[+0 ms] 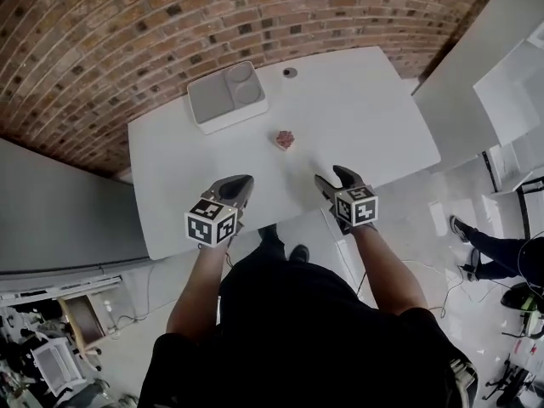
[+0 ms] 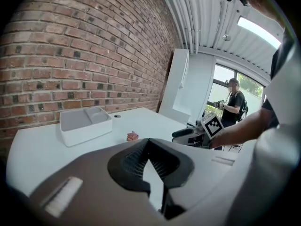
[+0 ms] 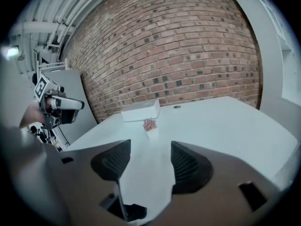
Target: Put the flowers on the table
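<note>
A small bunch of pink flowers (image 1: 285,138) in a white pot stands near the middle of the white table (image 1: 365,117). It also shows in the left gripper view as flowers (image 2: 132,136) and in the right gripper view as flowers (image 3: 149,124). My left gripper (image 1: 243,182) hovers over the table's near edge, left of the flowers; its jaws are shut with the tips meeting and nothing between them (image 2: 148,143). My right gripper (image 1: 333,178) hangs at the near edge to the right, open and empty (image 3: 150,144), pointing toward the flowers well short of them.
A white two-part tray (image 1: 208,100) sits at the table's back left, near the brick wall (image 1: 127,32). A round hole (image 1: 290,72) lies at the back. A person (image 2: 233,105) stands off by the window.
</note>
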The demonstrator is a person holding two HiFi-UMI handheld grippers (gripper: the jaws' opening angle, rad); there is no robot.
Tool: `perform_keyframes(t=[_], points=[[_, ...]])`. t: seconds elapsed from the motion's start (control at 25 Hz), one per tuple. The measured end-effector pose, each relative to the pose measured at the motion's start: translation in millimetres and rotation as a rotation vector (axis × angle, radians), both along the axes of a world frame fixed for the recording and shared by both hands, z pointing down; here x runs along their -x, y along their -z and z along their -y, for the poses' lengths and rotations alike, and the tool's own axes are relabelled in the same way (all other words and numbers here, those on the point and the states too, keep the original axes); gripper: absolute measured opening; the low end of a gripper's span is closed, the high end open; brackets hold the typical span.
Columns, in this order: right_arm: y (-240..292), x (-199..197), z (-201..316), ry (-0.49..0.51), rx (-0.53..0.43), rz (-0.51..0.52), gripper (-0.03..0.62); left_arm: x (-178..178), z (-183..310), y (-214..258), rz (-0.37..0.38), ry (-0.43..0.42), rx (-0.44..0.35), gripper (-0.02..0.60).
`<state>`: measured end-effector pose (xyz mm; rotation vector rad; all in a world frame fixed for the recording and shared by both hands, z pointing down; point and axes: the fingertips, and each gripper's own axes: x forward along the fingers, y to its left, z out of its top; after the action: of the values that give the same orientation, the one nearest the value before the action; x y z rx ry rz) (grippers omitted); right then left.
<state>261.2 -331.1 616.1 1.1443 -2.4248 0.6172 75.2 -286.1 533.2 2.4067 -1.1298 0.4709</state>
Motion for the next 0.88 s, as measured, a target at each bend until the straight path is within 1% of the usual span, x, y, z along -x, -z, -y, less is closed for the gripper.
perform_keyframes(t=[0.08, 0.12, 0.24, 0.32, 0.44, 0.56, 0.72, 0.88], points=[[2, -5, -13, -0.017, 0.007, 0.037, 0.27, 1, -12, 7, 0.008, 0.01, -0.01, 0.009], [5, -7, -19, -0.023, 0.005, 0.055, 0.257, 3, -18, 9, 0.011, 0.016, -0.014, 0.009], [17, -15, -30, -0.05, -0.02, 0.098, 0.192, 13, -28, 15, 0.019, 0.039, -0.023, 0.009], [29, -22, -34, -0.076, -0.043, 0.13, 0.17, 21, -31, 18, 0.018, 0.055, -0.029, 0.009], [50, -32, -37, -0.111, -0.08, 0.176, 0.166, 34, -28, 26, 0.011, 0.074, -0.055, 0.009], [72, -32, -39, -0.126, -0.11, 0.191, 0.159, 48, -24, 39, 0.005, 0.082, -0.086, 0.009], [101, -12, -38, -0.124, -0.145, 0.186, 0.149, 68, -25, 52, -0.003, 0.075, -0.112, 0.009], [132, 34, -39, -0.092, -0.202, 0.19, 0.133, 101, -30, 62, -0.005, 0.071, -0.144, 0.009]])
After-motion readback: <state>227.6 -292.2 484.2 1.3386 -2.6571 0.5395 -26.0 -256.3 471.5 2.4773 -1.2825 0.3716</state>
